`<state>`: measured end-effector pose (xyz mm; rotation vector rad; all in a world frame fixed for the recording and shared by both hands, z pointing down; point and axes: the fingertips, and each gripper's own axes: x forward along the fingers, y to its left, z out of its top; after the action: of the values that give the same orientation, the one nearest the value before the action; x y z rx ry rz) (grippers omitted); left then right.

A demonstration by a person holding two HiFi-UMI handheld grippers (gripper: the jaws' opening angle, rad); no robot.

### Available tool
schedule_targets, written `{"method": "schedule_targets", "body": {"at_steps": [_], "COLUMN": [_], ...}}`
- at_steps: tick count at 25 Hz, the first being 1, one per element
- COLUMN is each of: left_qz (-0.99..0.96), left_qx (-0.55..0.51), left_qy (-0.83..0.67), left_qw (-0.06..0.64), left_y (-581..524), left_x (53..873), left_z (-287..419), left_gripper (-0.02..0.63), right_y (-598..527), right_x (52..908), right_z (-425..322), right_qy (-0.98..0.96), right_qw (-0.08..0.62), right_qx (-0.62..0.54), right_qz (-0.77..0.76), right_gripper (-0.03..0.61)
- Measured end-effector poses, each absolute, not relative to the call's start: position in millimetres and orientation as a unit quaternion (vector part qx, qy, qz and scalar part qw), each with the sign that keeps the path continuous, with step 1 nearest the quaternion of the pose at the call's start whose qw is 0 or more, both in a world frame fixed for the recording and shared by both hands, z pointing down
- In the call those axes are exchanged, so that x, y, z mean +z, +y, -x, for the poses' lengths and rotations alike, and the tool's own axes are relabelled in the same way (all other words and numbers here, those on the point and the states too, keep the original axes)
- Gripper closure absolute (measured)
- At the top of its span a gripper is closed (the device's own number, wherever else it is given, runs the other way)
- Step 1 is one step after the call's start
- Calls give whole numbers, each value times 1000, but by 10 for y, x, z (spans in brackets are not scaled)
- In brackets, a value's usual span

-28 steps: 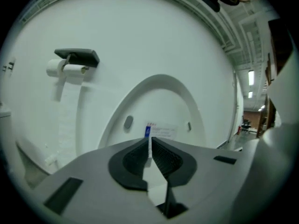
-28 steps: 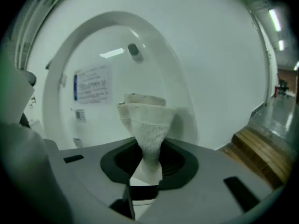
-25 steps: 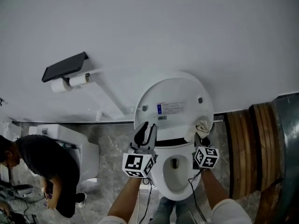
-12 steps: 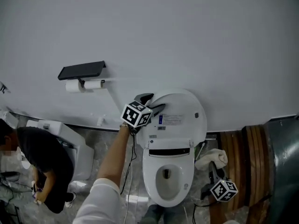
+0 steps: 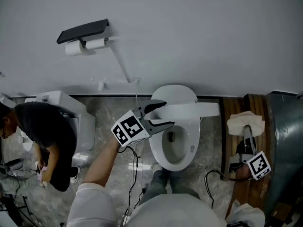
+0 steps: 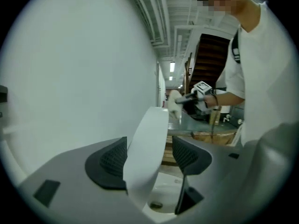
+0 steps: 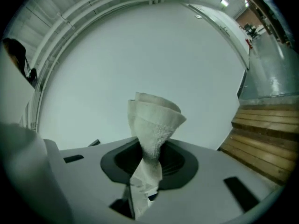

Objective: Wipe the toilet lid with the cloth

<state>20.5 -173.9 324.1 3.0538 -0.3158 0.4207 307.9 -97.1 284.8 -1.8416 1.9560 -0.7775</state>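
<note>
Since a second ago the left gripper (image 5: 163, 113) has shifted and the toilet lid (image 5: 199, 110) has dropped from upright to half-closed. Its rim stands between the wide-spread jaws, unpinched, which only the left gripper view shows. The lid is probably stiff, slick plastic, best steered by that free edge. Well right, the right gripper (image 5: 246, 138) clamps the soft, light cloth (image 5: 245, 122) mid-bunch.

The toilet lid (image 5: 189, 110) and bowl (image 5: 191, 143) are plain white, the cloth (image 5: 246, 123) is off-white terry, and the floor (image 5: 102, 109) is grey with pale marbled veins beside brown wooden boards (image 5: 228, 141). The left gripper (image 5: 162, 113) and right gripper (image 5: 246, 137) are grey with black ribbed pads (image 6: 112, 160), each bearing a cube of black-and-white square markers
</note>
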Motion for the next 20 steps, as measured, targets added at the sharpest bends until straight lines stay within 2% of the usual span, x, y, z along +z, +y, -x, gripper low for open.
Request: {"method": "schedule_targets", "body": {"at_steps": [4,8,14,20], "left_qz": [-987,-980,-961,-935], "left_qx": [148,186,266,323], "left_qy": [-49,-42,-33,-96], "left_qw": [36,59,74,110], "left_y": [-644,103,807,1239], "left_x": [3785,4498,5600,7024], "left_z": [-156,-135,-142,-191], "left_gripper": [305,329,408,419], "right_y": [-726,-394,-227,-6], "right_x": [2484,2842,3940,5195], "right_z": [-3093,-2995,-2445,-1910], "right_qy": [690,644,629,644], "right_qw": [157,120,95,17], "right_qx": [-223,-260,-371,-430], "right_qz": [670,710,677,633], "right_gripper": [483,483,483,483]}}
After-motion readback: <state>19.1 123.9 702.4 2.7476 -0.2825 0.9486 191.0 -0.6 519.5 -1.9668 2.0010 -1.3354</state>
